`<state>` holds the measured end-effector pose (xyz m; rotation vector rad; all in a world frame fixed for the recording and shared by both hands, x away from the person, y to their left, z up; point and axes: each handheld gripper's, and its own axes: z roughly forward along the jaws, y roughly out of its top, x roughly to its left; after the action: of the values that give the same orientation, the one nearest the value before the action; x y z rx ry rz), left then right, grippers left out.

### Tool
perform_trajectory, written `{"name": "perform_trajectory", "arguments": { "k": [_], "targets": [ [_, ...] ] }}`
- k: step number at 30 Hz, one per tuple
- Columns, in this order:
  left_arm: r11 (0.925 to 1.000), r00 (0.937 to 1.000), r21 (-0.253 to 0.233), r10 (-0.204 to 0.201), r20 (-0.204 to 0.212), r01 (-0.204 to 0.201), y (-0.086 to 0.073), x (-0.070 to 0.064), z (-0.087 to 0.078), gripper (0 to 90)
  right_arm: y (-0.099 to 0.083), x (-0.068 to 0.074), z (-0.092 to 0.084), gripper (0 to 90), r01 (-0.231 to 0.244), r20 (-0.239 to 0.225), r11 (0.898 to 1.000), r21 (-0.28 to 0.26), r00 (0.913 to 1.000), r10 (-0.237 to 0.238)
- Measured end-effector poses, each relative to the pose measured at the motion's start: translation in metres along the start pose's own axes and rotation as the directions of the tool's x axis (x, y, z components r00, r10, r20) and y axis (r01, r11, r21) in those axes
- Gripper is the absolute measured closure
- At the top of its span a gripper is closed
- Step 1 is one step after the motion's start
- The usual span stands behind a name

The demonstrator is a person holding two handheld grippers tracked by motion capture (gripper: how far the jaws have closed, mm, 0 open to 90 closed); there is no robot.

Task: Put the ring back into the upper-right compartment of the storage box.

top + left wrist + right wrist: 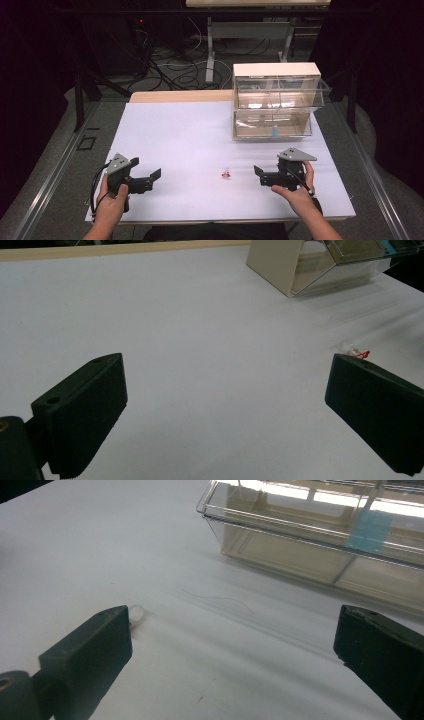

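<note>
While the white table surface is seen from the high view, a left gripper is held by the person's left hand near the front left of the sheet, and a right gripper is held by the right hand near the front right, the two pointed toward each other. Both pairs of jaws are spread wide, with nothing between them, as is confirmed in each gripper view by the broad bare gap of table. A small clear object with a red part is lain on the white surface between the two grippers, well apart from each; what it is cannot be told. In the left gripper view it is seen just beyond the tip of the right-hand jaw, and in the right gripper view a small pale ring-shaped bit is partly hidden behind the left-hand jaw. A clear two-tier drawer unit with a beige frame is stood at the far right of the table, and a small blue label is carried on its lower drawer.
</note>
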<state>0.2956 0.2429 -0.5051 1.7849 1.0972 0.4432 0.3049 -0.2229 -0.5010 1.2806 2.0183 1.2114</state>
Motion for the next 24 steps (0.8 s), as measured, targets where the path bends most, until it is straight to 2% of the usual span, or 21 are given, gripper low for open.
{"name": "perform_trajectory", "arguments": {
  "k": [5,11,13,18,24],
  "targets": [
    [1.0,1.0,0.001,0.0,-0.001,0.0,0.0,0.0,-0.001,3.8,0.002,0.005,0.006,4.1,0.01,-0.005,1.0,0.005,0.9999,-0.01],
    [1.0,1.0,0.001,0.001,-0.002,-0.001,0.0,-0.001,-0.002,3.8,0.005,0.011,0.013,7.2,0.0,-0.016,1.0,0.023,0.9999,0.0],
    [1.0,1.0,-0.001,-0.001,-0.002,0.001,0.0,-0.001,-0.002,3.8,0.006,0.017,0.017,11.0,0.016,-0.02,0.999,0.033,0.9997,-0.015],
    [0.9999,0.9999,-0.009,-0.01,-0.004,0.01,0.0,0.0,-0.002,3.7,0.009,0.026,0.024,12.5,0.023,-0.034,0.999,0.042,0.9992,-0.022],
    [0.9993,0.9993,-0.008,-0.036,-0.013,0.036,0.0,0.007,-0.002,3.8,0.011,0.034,0.041,14.3,0.014,-0.052,0.998,0.055,0.9986,-0.011]
  ]
}}
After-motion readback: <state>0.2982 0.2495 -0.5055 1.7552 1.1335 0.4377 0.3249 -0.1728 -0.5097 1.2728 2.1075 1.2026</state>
